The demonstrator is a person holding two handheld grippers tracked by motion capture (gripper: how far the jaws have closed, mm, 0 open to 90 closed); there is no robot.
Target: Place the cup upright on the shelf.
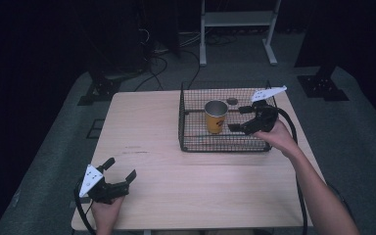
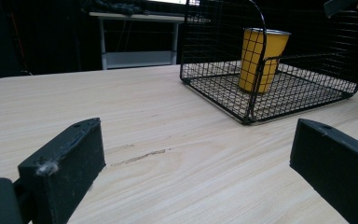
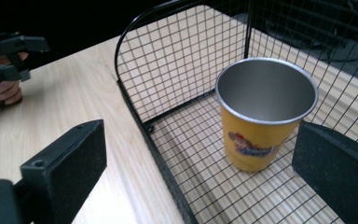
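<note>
The yellow cup (image 1: 215,116) stood upright inside the wire basket (image 1: 191,142), ungrasped, the right tongs (image 1: 241,119) spread wide beside it and the left tongs (image 1: 119,169) released over the table (image 1: 147,127), so the grasp seemingly remained.

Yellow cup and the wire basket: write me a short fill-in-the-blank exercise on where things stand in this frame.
1. The yellow cup stands upright inside the wire ____.
2. The right hand-held gripper is beside the cup with its jaws ____.
3. The left hand-held gripper hovers over the bare wooden ____, near its front edge.
4. Seen from above, the inside of the cup is ____ of contents.

Missing words: basket; open; table; empty
</note>
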